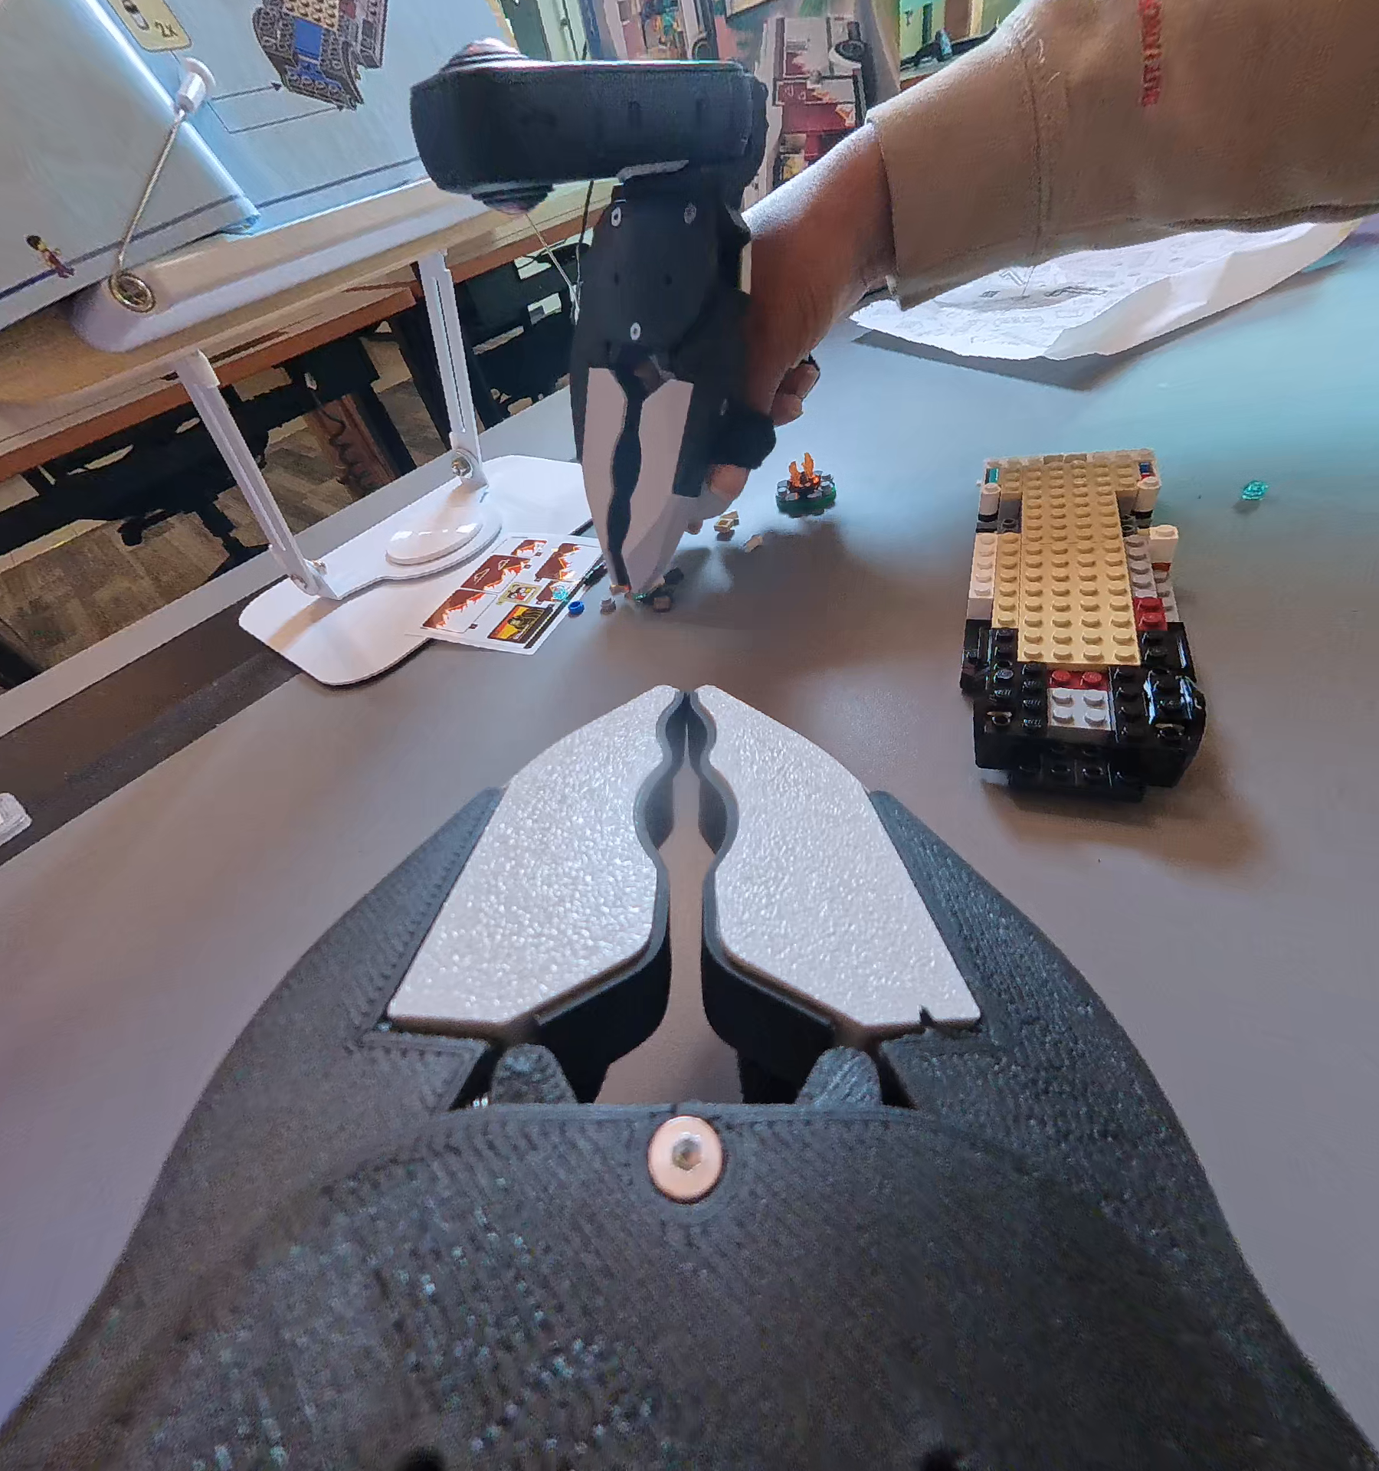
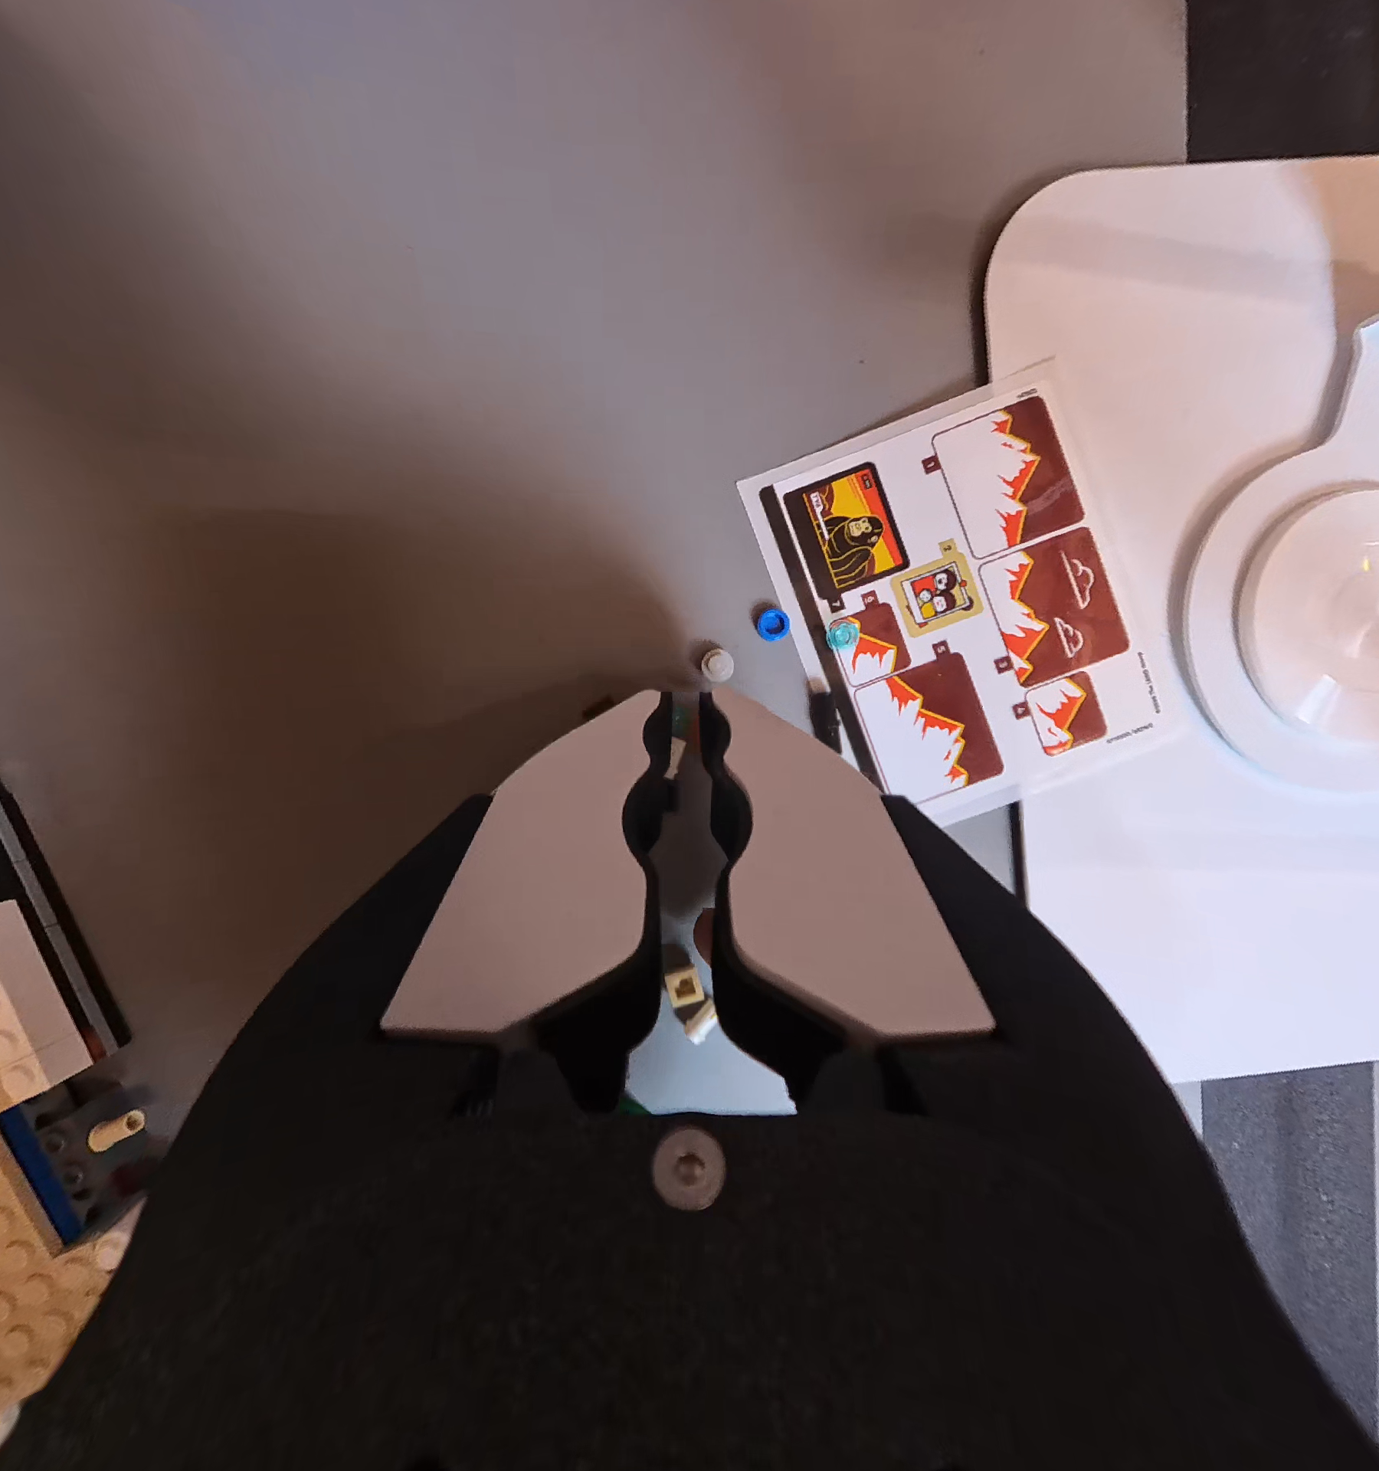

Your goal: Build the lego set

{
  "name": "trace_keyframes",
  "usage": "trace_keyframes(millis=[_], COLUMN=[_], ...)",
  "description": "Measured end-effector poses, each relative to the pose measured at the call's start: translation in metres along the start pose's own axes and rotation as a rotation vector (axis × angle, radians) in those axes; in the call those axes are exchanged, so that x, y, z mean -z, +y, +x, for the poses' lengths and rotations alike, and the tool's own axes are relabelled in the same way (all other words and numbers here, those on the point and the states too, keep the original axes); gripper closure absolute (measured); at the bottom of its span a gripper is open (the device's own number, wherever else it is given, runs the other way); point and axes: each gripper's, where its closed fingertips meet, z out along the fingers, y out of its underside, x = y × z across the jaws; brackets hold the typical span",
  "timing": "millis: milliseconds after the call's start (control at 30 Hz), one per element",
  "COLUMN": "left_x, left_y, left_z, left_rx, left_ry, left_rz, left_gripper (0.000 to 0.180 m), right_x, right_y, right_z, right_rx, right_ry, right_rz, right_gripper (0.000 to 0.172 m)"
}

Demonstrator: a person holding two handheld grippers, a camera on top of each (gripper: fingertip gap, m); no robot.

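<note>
Jaws of my right gripper (image 2: 684, 700) point almost straight down at the grey worktop (image 2: 352, 318), nearly together. A sliver of green and orange, a small brick piece (image 2: 680, 720), shows between the tips, and they appear to pinch it. The steep angle seems to suit the spot, since only the narrow tips fit in among such tiny loose parts. Just beyond them lies a pale round stud (image 2: 716, 663), then a blue round stud (image 2: 771, 623). A clear teal stud (image 2: 840, 635) rests on the edge of a sticker sheet (image 2: 949, 589). A thin black bar (image 2: 824, 708) lies beside that sheet, and two tan pieces (image 2: 682, 987) show on the worktop between my fingers further back.

The sticker sheet overlaps the flat white base (image 2: 1148, 318) of a stand. The stand props an open instruction booklet (image 1: 73, 159) at a slant, likely so that its pages can be read from the worktop.

My left gripper (image 1: 688, 699) hangs low over bare worktop, well apart from the loose parts, with its jaws closed tip to tip on nothing. From there I see a hand (image 1: 798, 318) in a pale sleeve gripping the right tool. A small campfire build (image 1: 806, 485) on a green round base stands near it. The brick-built model (image 1: 1068, 621), tan plates over a black hull, lies flat off to the right. Both are apart from the scatter, which leaves room around the loose pieces.
</note>
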Motion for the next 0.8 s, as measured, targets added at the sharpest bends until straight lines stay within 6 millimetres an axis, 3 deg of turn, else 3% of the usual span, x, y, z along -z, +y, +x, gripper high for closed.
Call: trace_keyframes(millis=[267, 800], left_x=[-0.0005, -0.0005], left_y=[0.0002, 0.0005], left_z=[0.0018, 0.0012], left_rx=[0.002, 0.004], left_ry=[0.007, 0.009], left_rz=[-0.001, -0.003], left_gripper=[0.180, 0.180], right_x=[0.0082, -0.0004], right_y=[0.0075, 0.0037], right_z=[-0.0059, -0.0042], right_rx=[0.038, 0.091], right_ry=[-0.019, -0.068], right_rz=[-0.026, -0.078], right_gripper=[0.159, 0.164])
